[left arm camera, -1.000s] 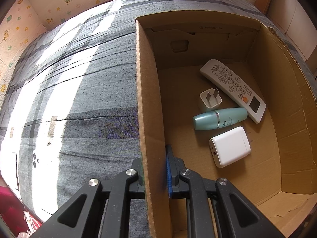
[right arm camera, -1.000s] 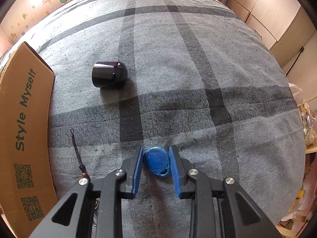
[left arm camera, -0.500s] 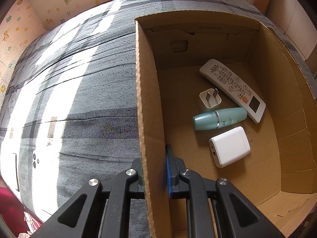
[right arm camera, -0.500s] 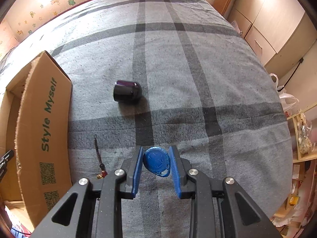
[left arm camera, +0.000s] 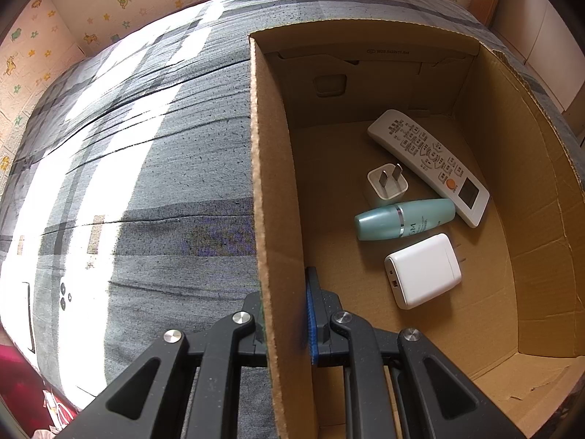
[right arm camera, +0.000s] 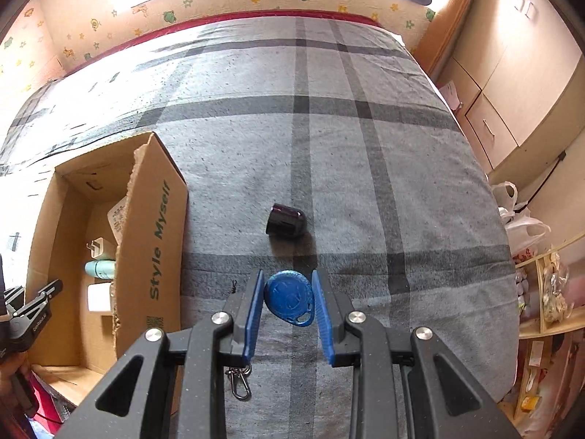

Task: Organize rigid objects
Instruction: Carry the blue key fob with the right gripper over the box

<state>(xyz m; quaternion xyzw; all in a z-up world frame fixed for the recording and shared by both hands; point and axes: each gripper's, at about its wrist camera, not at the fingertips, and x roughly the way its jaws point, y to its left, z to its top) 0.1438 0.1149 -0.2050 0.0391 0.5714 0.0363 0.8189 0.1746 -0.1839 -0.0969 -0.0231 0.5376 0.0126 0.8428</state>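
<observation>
My right gripper (right arm camera: 287, 301) is shut on a blue key fob (right arm camera: 289, 298), held well above the grey plaid bed (right arm camera: 365, 183); a metal clasp and chain (right arm camera: 239, 384) dangle under its left finger. A dark, glossy cap-like object (right arm camera: 286, 219) lies on the bed beyond it. My left gripper (left arm camera: 283, 305) is shut on the left wall of the cardboard box (left arm camera: 272, 219), one pad on each side. Inside the box lie a white remote (left arm camera: 427, 164), a small white plug (left arm camera: 387, 184), a teal bottle (left arm camera: 404, 218) and a white charger (left arm camera: 422, 270).
The box (right arm camera: 153, 248), printed "Style Myself", stands at the left of the right wrist view, with my left gripper's frame (right arm camera: 31, 314) at its near corner. Cupboards (right arm camera: 512, 91) and a shelf with bags (right arm camera: 541, 274) line the bed's right side. A padded wall (right arm camera: 219, 3) borders the far edge.
My right gripper has risen with the blue fob, so the bed, dark cap and box look smaller and farther; the box interior has come into view. The left gripper has stayed on the box wall.
</observation>
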